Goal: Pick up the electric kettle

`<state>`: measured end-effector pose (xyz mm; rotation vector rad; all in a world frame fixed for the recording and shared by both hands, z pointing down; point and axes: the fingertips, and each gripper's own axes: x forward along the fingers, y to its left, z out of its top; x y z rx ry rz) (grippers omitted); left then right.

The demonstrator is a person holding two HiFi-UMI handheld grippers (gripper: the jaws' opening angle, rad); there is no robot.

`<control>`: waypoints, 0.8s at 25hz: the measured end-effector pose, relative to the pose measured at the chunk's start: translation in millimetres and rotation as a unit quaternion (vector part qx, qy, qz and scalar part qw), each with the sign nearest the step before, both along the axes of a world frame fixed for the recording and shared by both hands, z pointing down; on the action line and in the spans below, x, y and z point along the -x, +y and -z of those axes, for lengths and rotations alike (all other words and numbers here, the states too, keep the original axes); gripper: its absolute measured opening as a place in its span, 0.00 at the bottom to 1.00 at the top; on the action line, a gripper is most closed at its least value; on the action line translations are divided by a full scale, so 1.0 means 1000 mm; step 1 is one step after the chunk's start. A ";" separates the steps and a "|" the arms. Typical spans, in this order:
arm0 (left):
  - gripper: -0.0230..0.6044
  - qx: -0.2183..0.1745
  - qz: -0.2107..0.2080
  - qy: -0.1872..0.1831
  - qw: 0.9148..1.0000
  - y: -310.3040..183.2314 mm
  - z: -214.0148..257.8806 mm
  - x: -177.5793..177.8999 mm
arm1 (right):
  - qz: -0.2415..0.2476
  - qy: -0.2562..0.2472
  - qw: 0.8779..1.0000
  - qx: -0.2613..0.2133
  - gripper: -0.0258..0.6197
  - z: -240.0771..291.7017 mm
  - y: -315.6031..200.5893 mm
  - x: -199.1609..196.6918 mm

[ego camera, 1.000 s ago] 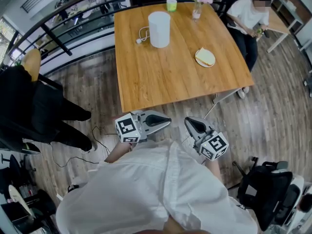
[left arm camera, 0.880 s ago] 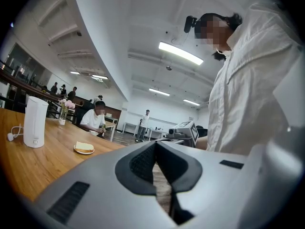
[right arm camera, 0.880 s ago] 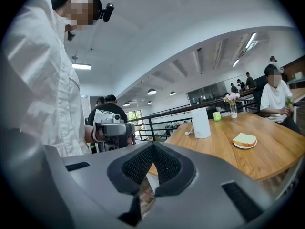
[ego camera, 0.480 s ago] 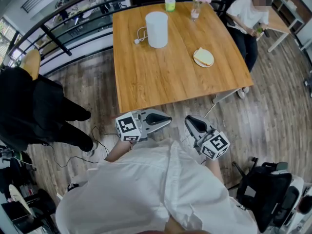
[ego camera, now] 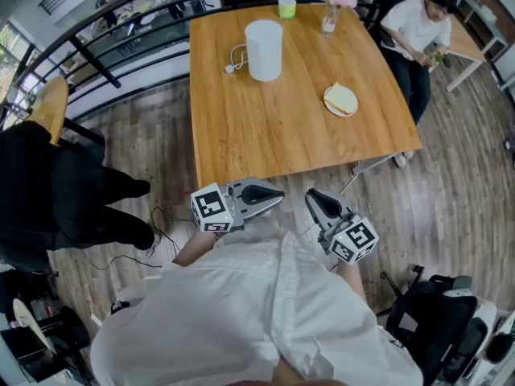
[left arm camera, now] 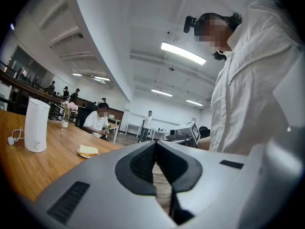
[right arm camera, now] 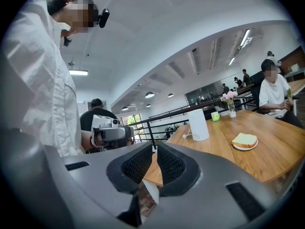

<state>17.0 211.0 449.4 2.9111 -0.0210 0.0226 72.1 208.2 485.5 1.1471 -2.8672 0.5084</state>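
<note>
Nearest, held level in front of the white shirt and short of the counter (ego camera: 265, 135), the left tongs (ego camera: 278, 193) are pressed together with nothing between them; the right tongs (ego camera: 309, 199), just beside them and tipped towards them, are likewise closed and empty; both are well apart from anything on the wood; midway up the counter on the right lies a plate (ego camera: 340, 100) with a slice of bread; beyond it, towards the far edge and left of centre, stands the electric kettle (ego camera: 264, 48), upright, a plain white cylinder with its cord (ego camera: 234, 58) looped on the wood at its left, the plug lying loose; a green cup (ego camera: 286, 7) and a vase (ego camera: 327, 16) of pink flowers sit behind it at the far edge; the kettle's shell looks smooth and rigid, so probably slippery under the pads but in no danger of crushing; its weight depends on water inside, which cannot be told; no handle shows from any view, so the likely hold is a handle on a hidden side, or else the rim, or both tongs pressed on opposite flanks; the trailing cord may drag when it lifts.
</note>
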 end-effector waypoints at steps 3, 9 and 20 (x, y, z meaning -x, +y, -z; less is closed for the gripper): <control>0.05 0.002 0.008 0.007 1.000 -0.023 0.000 0.000 | -0.004 -0.001 1.000 0.000 0.07 -0.001 -0.020 -0.003; 0.05 -0.003 0.021 0.016 1.000 -0.089 0.003 -0.001 | -0.004 0.005 1.000 0.003 0.07 -0.002 -0.076 -0.009; 0.05 -0.005 0.029 0.025 0.999 -0.191 0.010 0.009 | 0.007 0.014 1.000 -0.002 0.07 0.007 -0.186 0.004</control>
